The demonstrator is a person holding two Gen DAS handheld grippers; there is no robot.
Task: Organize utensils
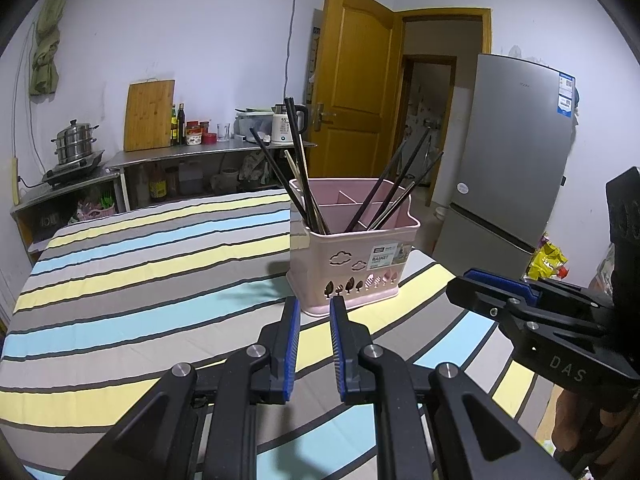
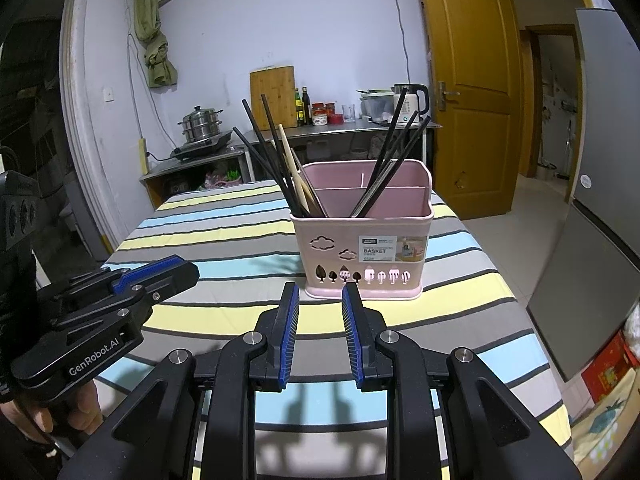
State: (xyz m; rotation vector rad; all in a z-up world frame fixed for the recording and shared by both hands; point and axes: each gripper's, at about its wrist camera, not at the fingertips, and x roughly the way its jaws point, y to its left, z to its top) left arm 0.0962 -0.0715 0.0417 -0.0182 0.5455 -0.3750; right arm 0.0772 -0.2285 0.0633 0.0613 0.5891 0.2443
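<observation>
A pink basket (image 2: 362, 256) stands on a table under a striped cloth (image 2: 224, 236), dark chopsticks (image 2: 262, 152) leaning out of its left front compartment beside a pale pair (image 2: 294, 176), and more dark chopsticks (image 2: 394, 152) fanning from the right. Two hand-held grippers hover just short of it, side by side: the left gripper (image 1: 314, 304) and the right gripper (image 2: 320, 290), each with blue-padded jaws spread and holding nothing. A fridge (image 1: 516, 152) and a wooden door (image 1: 352, 92) stand behind.
</observation>
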